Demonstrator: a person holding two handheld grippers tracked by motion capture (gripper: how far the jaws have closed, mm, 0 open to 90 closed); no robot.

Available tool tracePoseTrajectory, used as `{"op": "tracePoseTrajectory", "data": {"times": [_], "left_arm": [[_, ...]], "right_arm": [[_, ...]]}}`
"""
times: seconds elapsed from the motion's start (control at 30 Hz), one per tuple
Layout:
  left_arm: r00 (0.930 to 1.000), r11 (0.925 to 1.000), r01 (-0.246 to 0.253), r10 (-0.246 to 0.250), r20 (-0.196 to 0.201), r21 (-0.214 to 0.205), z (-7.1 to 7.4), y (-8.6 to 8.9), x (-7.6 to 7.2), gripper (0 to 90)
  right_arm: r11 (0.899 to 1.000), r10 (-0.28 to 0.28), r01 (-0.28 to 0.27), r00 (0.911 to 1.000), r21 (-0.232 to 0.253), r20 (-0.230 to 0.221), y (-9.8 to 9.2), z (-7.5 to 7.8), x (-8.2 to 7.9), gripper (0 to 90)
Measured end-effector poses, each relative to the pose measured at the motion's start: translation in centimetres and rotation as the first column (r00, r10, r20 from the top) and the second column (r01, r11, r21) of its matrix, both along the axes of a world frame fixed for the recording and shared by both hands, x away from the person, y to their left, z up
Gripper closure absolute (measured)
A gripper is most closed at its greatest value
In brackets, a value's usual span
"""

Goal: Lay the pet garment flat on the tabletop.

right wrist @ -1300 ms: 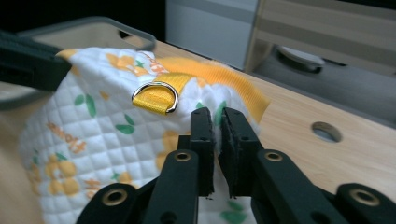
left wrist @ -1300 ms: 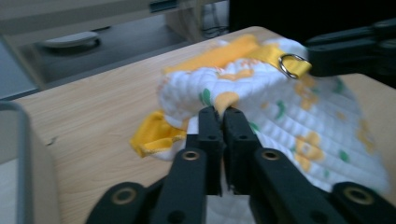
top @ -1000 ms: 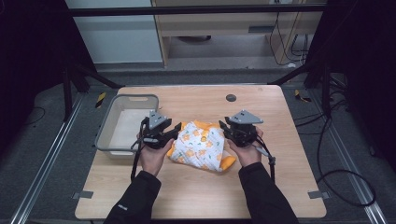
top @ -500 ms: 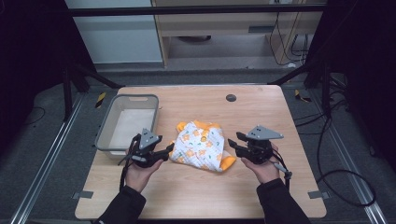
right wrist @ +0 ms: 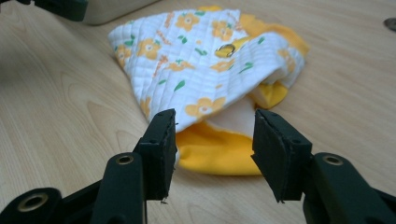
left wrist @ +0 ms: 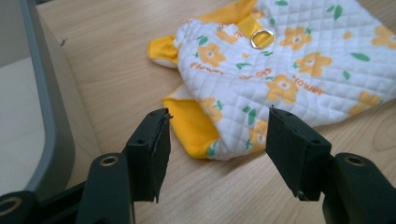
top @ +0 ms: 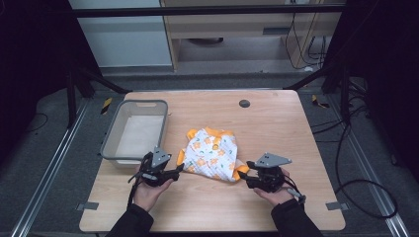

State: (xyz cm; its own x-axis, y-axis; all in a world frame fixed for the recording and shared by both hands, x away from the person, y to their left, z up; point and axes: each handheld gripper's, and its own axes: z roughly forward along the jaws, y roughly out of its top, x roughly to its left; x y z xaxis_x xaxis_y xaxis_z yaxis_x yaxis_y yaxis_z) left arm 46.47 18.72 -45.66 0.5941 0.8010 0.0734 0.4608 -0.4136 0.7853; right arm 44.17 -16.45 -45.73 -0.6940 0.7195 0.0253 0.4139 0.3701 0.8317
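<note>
Facing a folded quilted garment (top: 213, 154) at table centre, white with orange flowers and yellow trim, lying flat on the wooden table (top: 276, 128). Grey bin (top: 134, 129) at about 10 o'clock from the garment, close by but apart.

Left gripper (top: 179, 171) at the garment's 8 o'clock corner, jaws spread apart, holding nothing; yellow cuff (left wrist: 190, 125) just ahead between the jaws in the left gripper view, not touched. Right gripper (top: 245, 178) at the 4 o'clock corner, jaws likewise spread and empty; yellow hem (right wrist: 219, 150) lying just ahead of them in the right gripper view. Metal ring (left wrist: 261, 38) visible on the garment's upper layer.

Risks, judged from this layout:
- Layers stacked at both corners; a shallow bite likely to catch only the top quilted layer, letting the fold open on lifting.
- Jaws low against the wood; driving forward could push and bunch the cloth rather than get under it.
- Uneven closing or lifting between the two sides could skew the garment, one corner slipping free.
- Bin wall close at the left gripper's 9 o'clock; a swing that way could knock it or drag cloth across its rim.
- Trailing cable (top: 138, 177) by the left hand could snag during any carry.
</note>
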Motion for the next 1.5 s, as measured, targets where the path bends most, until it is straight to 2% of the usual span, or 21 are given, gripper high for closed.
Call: {"op": "tracePoseTrajectory", "data": {"times": [0.07,0.27,0.4,0.47,0.7,0.83,0.93,1.07,1.23,1.37,1.5], "left_arm": [[0.9999,0.9998,0.0,0.0,-0.014,0.022,-0.5,-0.2,0.3,39.5],[0.9989,0.9991,0.007,-0.005,-0.047,0.043,-2.0,-0.6,1.0,40.3],[0.9971,0.9994,0.019,-0.017,-0.074,0.029,-2.7,-0.7,1.6,41.6],[0.9961,0.999,0.022,-0.019,-0.087,0.038,-3.1,-0.8,1.7,41.9],[0.9945,0.9984,0.034,-0.03,-0.1,0.044,-3.7,-1.1,2.0,50.0],[0.9937,0.9988,0.028,-0.023,-0.11,0.041,-3.7,-1.0,2.1,58.4],[0.9901,0.9994,0.017,-0.013,-0.14,0.03,-3.8,-0.9,2.2,63.5],[0.9894,0.9986,0.024,-0.017,-0.144,0.048,-3.8,-1.2,2.1,71.7],[0.9859,0.9979,0.044,-0.036,-0.163,0.047,-3.6,-1.3,2.0,78.8],[0.9838,0.9979,0.061,-0.056,-0.17,0.024,-3.1,-1.3,1.7,82.0],[0.9835,0.9966,0.082,-0.083,-0.161,-0.009,-2.0,-1.1,1.1,83.2]], "right_arm": [[1.0,0.009,-0.009,0.9998,-0.002,-0.016,0.3,-0.6,0.0,49.5],[0.999,0.043,-0.044,0.9983,-0.021,-0.039,1.5,-1.9,0.1,50.0],[0.997,0.062,-0.064,0.9968,-0.038,-0.052,1.9,-2.4,0.2,53.8],[0.998,0.059,-0.061,0.9968,-0.036,-0.054,2.0,-2.6,0.3,56.4],[0.995,0.083,-0.087,0.9932,-0.057,-0.082,2.6,-3.4,0.5,60.7],[0.993,0.084,-0.09,0.9931,-0.072,-0.083,2.9,-3.6,0.5,64.7],[0.992,0.086,-0.093,0.9919,-0.08,-0.094,3.0,-3.8,0.6,71.0],[0.991,0.092,-0.101,0.9896,-0.084,-0.11,3.1,-3.8,0.7,78.9],[0.992,0.092,-0.102,0.9882,-0.08,-0.122,3.1,-3.5,0.7,81.8],[0.992,0.102,-0.11,0.9878,-0.059,-0.118,2.8,-3.1,0.6,82.1],[0.995,0.102,-0.104,0.99,-0.011,-0.097,2.0,-2.2,0.4,82.2]]}}
